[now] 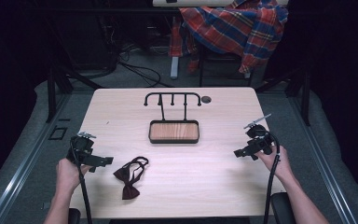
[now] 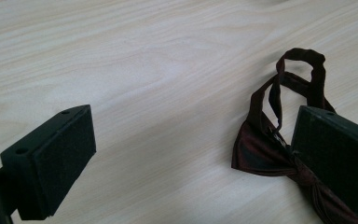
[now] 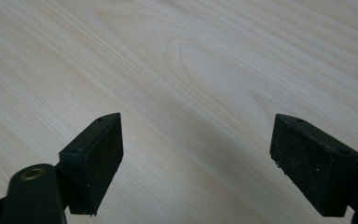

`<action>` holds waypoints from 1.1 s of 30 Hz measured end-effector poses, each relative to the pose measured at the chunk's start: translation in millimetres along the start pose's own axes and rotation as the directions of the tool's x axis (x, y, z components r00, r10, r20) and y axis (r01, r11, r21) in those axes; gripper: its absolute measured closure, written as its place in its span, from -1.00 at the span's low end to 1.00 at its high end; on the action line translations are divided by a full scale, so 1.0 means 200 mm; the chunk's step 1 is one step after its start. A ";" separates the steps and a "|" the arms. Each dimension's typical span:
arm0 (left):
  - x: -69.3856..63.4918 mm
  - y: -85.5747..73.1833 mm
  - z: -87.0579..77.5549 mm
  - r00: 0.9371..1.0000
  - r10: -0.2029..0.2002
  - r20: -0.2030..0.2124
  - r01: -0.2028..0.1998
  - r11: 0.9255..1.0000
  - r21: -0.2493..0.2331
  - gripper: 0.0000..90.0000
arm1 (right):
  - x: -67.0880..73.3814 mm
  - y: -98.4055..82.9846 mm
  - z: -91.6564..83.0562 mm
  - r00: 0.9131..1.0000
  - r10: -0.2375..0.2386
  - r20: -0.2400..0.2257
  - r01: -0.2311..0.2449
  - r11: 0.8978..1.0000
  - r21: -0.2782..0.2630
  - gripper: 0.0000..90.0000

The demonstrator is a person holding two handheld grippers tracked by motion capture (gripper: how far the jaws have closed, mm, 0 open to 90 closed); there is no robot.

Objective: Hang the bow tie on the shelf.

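Both my forearms come in from the bottom. My left gripper [image 1: 103,161] sits low with jaws spread wide, and my right gripper [image 1: 240,152] is just as open, angled inward.

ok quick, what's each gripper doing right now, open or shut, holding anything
left gripper: open, holding nothing; the bow tie lies on the table just beside it.
right gripper: open, holding nothing, over bare table.

Bare forearms; each black claw [image 1: 103,161] [image 1: 238,152] has 2 padded jaws.

No text, label, brand, number or sign can be read anywhere
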State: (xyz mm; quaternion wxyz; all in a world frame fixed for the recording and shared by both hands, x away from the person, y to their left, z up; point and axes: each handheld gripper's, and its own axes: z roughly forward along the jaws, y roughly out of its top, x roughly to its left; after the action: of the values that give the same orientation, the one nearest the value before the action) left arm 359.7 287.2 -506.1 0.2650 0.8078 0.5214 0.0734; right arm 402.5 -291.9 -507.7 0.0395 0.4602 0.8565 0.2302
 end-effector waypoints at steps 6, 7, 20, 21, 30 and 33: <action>0.00 0.00 -0.01 1.000 0.001 0.003 -0.001 1.000 -0.011 -1.00 | 0.01 0.00 0.00 1.000 -0.001 0.000 0.001 1.000 0.000 -0.62; 0.00 0.01 -0.01 1.000 -0.005 0.002 0.005 1.000 -0.018 -1.00 | 0.01 0.00 0.01 1.000 -0.005 -0.004 0.005 1.000 0.009 -0.62; -0.05 0.05 0.03 0.998 0.032 0.044 -0.031 0.999 -0.025 -1.00 | 0.02 0.01 0.01 1.000 -0.010 -0.008 0.010 1.000 0.012 -0.62; -0.06 0.06 0.04 0.998 0.046 0.053 -0.044 0.999 -0.025 -1.00 | 0.02 0.01 0.01 1.000 -0.011 -0.008 0.011 1.000 0.012 -0.62; -0.14 0.11 0.11 0.990 0.126 0.066 -0.127 0.992 0.012 -0.99 | 0.02 0.01 0.02 1.000 -0.020 -0.011 0.020 1.000 0.021 -0.62; -0.16 0.13 0.13 0.986 0.151 0.070 -0.152 0.988 0.019 -0.98 | 0.02 0.01 0.02 1.000 -0.021 -0.016 0.021 1.000 0.020 -0.62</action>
State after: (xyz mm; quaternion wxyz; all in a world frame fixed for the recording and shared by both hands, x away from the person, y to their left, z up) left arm 376.1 242.2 -510.7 0.2666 0.8502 0.4501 0.0596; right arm 402.7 -287.2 -509.2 0.0304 0.4497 0.8639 0.2247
